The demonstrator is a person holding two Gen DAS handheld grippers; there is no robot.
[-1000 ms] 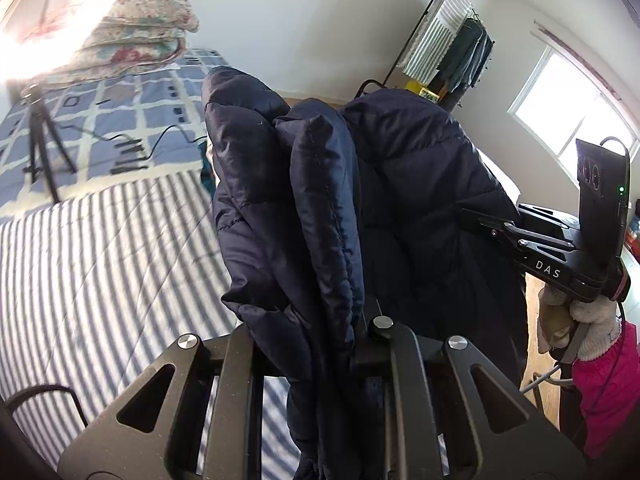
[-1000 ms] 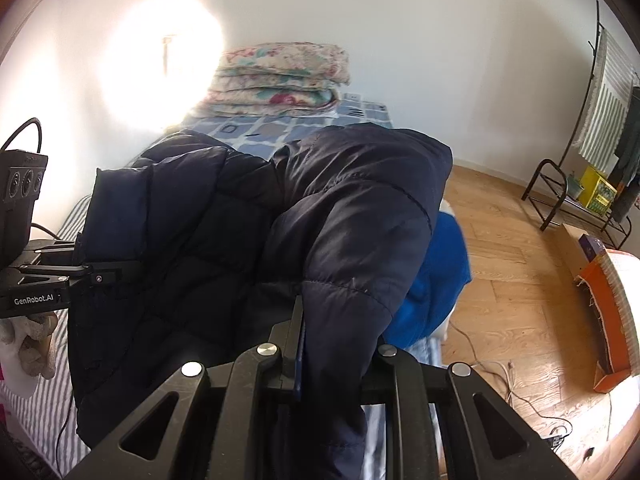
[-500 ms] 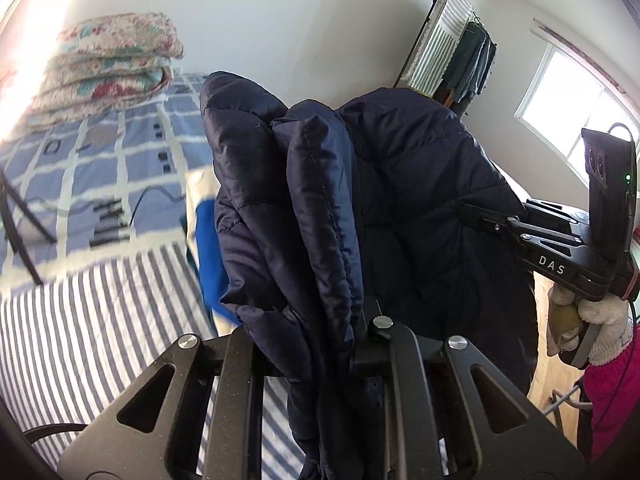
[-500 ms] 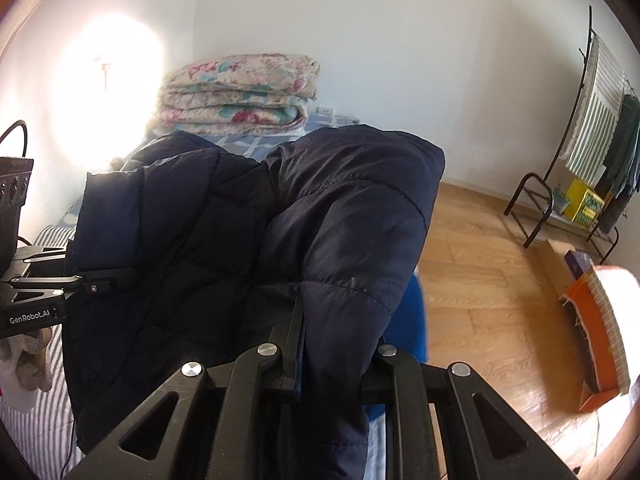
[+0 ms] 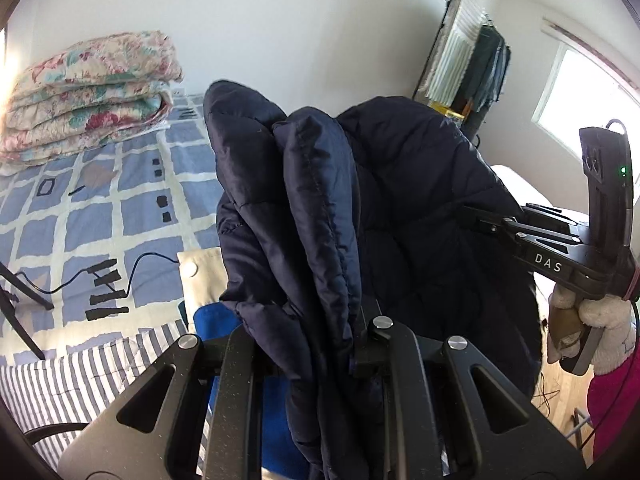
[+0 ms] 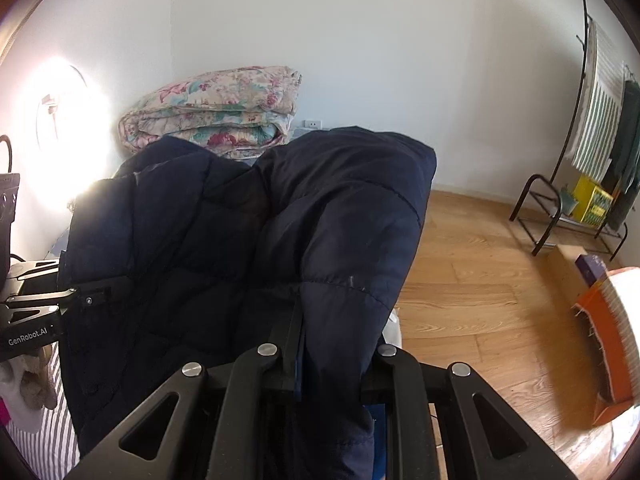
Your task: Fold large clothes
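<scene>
A dark navy puffer jacket [image 5: 420, 208] hangs bunched in the air over the bed, held by both grippers. My left gripper [image 5: 316, 344] is shut on a thick folded edge of it; the fabric hides the fingertips. In the left wrist view the right gripper [image 5: 476, 216] bites the jacket's far side, carried by a white-gloved hand [image 5: 596, 316]. From the right wrist view, my right gripper [image 6: 332, 344] is shut on another fold of the jacket [image 6: 240, 232]. The left gripper [image 6: 96, 292] clamps the cloth at the left edge.
Below lie a blue checked bedspread [image 5: 100, 208], a striped sheet [image 5: 76, 380], a blue garment [image 5: 216, 320] and a cream one [image 5: 200, 276]. A folded floral quilt [image 6: 216, 108] sits by the wall. A tripod leg [image 5: 16, 312], wooden floor [image 6: 480, 280], drying rack [image 6: 600, 120], orange box [image 6: 608, 340].
Both grippers carried the jacket sideways along the bed toward the floral quilt. The striped sheet slid back, and the blue and cream garments came into view beneath. Both grips are unchanged.
</scene>
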